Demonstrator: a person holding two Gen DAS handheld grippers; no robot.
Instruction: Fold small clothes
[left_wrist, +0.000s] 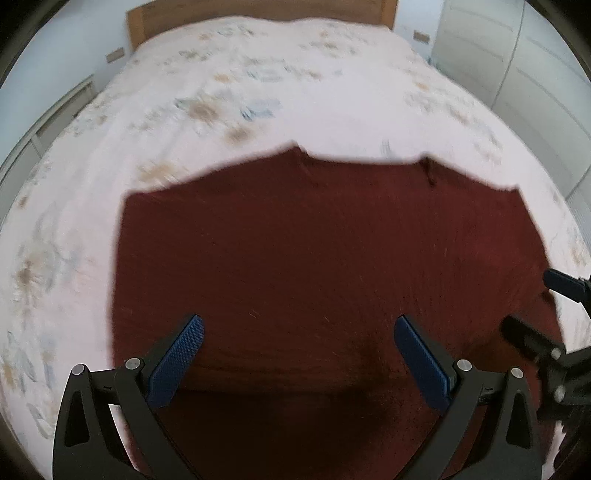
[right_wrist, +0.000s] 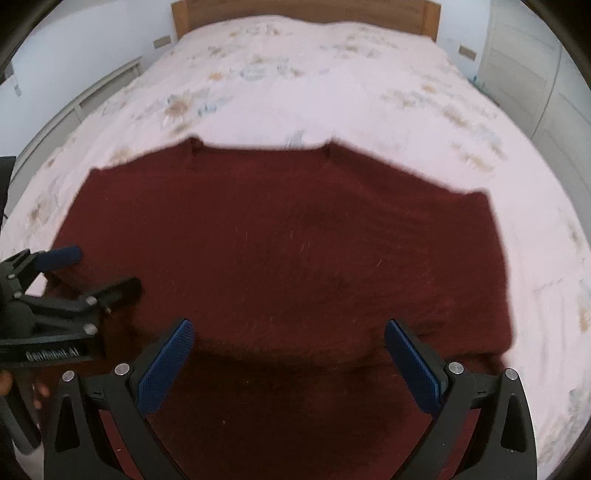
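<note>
A dark red knitted garment (left_wrist: 314, 251) (right_wrist: 288, 251) lies spread flat on the bed, its neckline toward the headboard and a fold ridge across its near part. My left gripper (left_wrist: 299, 323) hovers open above the near edge of the garment, nothing between its blue pads. In the right wrist view my right gripper (right_wrist: 290, 326) is likewise open and empty above the near part. The left gripper (right_wrist: 74, 273) shows at the left edge there, and the right gripper (left_wrist: 532, 306) shows at the right edge of the left wrist view.
The bed (left_wrist: 258, 74) (right_wrist: 314, 74) carries a pale floral cover and a wooden headboard (right_wrist: 306, 11). White wardrobe doors (left_wrist: 517, 55) stand to the right, a low white shelf unit (right_wrist: 92, 92) to the left. A hand (right_wrist: 37, 391) holds the left gripper's handle.
</note>
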